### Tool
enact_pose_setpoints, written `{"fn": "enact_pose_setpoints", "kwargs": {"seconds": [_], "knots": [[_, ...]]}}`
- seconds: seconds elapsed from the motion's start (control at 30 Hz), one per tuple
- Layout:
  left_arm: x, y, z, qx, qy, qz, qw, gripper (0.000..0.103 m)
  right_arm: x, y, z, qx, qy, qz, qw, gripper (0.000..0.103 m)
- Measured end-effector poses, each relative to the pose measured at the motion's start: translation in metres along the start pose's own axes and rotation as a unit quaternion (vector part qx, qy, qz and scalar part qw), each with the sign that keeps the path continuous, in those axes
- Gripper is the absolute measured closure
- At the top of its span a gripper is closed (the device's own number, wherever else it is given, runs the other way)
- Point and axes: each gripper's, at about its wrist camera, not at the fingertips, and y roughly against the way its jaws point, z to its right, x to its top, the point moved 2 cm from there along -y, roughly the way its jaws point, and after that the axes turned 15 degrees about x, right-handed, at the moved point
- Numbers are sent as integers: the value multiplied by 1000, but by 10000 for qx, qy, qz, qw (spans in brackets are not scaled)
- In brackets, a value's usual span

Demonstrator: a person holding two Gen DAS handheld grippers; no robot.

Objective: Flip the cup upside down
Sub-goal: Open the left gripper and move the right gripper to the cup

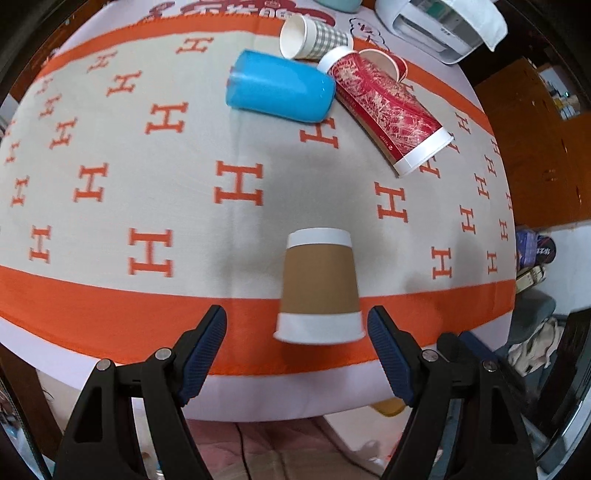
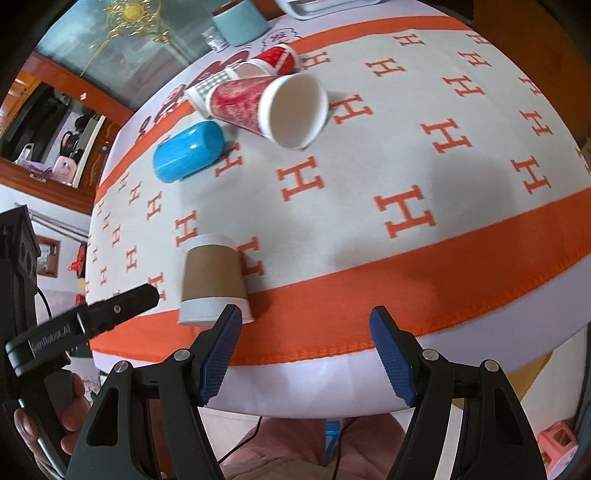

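A brown paper cup (image 1: 319,286) with white bands stands upside down near the table's front edge, its wide rim on the orange border. My left gripper (image 1: 297,321) is open, its fingers level with the cup's rim, the cup just beyond them toward the right finger and untouched. In the right wrist view the same cup (image 2: 212,278) stands at the left, with the left gripper (image 2: 122,306) beside it. My right gripper (image 2: 306,321) is open and empty, over the table edge to the cup's right.
Several cups lie on their sides at the back: a blue cup (image 1: 279,86), a large red patterned cup (image 1: 388,110), a checked cup (image 1: 314,37) and a small red cup (image 1: 388,62). A white appliance (image 1: 439,26) sits at the far right corner. The tablecloth (image 1: 147,184) is beige and orange.
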Motion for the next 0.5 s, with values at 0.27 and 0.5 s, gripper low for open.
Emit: {"fn": "enact_pose_setpoints", "kwargs": {"seconds": [0.27, 0.5], "knots": [[-11, 28, -35, 262, -61, 432, 9987, 26, 3, -1, -31, 250, 237, -176, 9993, 30], [-13, 34, -54, 477, -97, 899, 9948, 26, 17, -24, -53, 482, 253, -580, 9968, 30]]}}
